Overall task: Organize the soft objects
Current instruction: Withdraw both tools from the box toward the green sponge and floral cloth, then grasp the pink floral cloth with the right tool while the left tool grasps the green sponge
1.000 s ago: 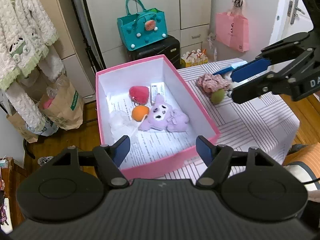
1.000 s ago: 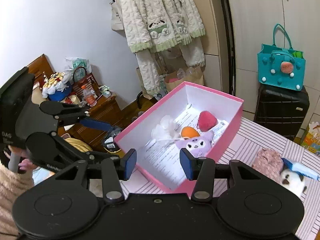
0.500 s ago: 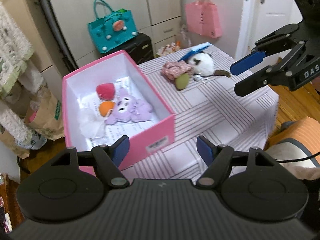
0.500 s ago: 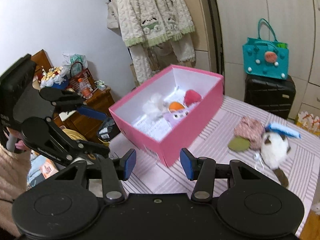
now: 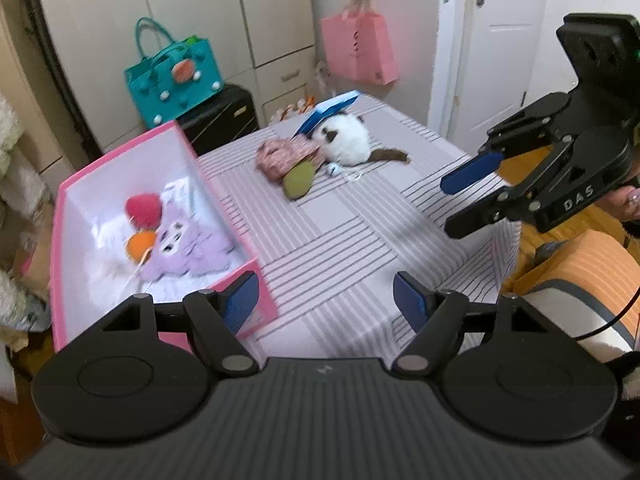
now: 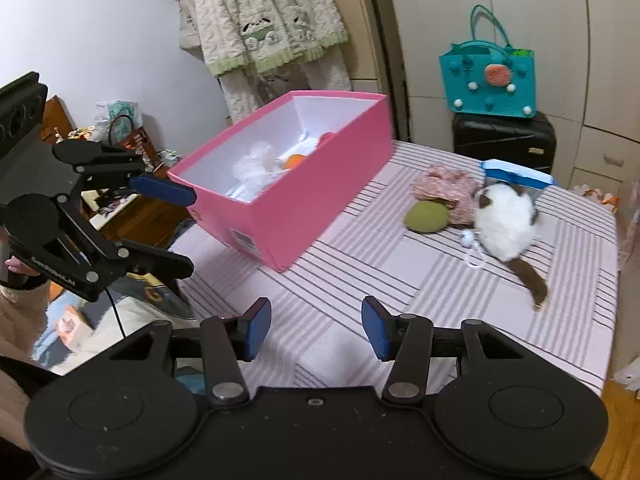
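A pink box (image 5: 248, 276) (image 6: 320, 168) stands on the striped tablecloth (image 5: 340, 232) and holds a purple plush (image 5: 188, 244), a red soft ball (image 5: 143, 209), an orange ball (image 5: 140, 245) and a white fluffy piece (image 6: 252, 164). Farther back on the cloth lie a white plush cat (image 5: 346, 140) (image 6: 506, 220), a pink fabric bundle (image 5: 286, 152) (image 6: 444, 188), a green pad (image 5: 298, 179) (image 6: 426, 217) and a blue-and-white packet (image 5: 332, 108) (image 6: 516, 174). My left gripper (image 5: 326, 306) hangs open and empty by the box's near corner. My right gripper (image 6: 314, 328) is open and empty over the cloth's near edge.
A teal felt bag (image 5: 174, 76) sits on a black suitcase (image 5: 222, 120) behind the table. A pink bag (image 5: 360, 50) hangs beside a white door (image 5: 504, 40). Knitted clothes (image 6: 260, 20) hang on the wall; a cluttered wooden cabinet (image 6: 120, 200) stands left of the box.
Both grippers have drawn back from over the box and sunk toward the table's near side. The box has slid left in the left wrist view, and the plush cat group has come into fuller sight.
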Demonstrator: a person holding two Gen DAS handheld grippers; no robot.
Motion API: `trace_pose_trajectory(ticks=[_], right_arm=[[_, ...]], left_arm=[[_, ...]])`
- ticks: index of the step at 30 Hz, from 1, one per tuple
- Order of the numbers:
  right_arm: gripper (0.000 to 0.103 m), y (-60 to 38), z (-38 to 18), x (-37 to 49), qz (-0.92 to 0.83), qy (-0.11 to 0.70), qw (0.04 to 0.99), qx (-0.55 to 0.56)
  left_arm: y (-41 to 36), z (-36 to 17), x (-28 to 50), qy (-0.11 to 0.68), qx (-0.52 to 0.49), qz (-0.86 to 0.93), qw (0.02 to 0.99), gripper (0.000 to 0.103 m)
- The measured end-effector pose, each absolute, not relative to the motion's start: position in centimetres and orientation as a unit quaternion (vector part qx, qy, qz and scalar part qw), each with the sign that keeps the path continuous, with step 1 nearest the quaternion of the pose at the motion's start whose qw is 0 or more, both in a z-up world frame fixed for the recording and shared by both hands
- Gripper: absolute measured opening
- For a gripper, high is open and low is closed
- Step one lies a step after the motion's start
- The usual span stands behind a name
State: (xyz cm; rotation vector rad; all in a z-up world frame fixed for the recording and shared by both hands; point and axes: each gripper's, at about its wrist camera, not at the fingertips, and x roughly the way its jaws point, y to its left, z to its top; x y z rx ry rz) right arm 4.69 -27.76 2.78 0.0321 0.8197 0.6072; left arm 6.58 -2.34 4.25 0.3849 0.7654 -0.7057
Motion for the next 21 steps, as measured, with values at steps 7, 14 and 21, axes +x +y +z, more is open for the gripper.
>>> trace_pose_trajectory(ticks=[7, 14, 21], right_arm=[[0.057, -30.2, -0.5, 4.8, 0.274, 0.367, 0.889, 0.019], [0.057, -32.2, -2.1, 6.4, 0.24, 0.32, 0.916, 0.04], [0.057, -33.5, -2.0, 9.0, 0.238, 0.286, 0.927, 0.056]], left_arm=[[-5.2, 1.9, 7.0, 0.328, 0.159, -0.34, 0.867, 0.073], [-7.7, 0.0, 7.4, 0.261, 0.138, -0.309, 0.904, 0.073], [-10.9, -1.9, 9.3, 0.224, 0.144, -0.266, 0.926, 0.073]])
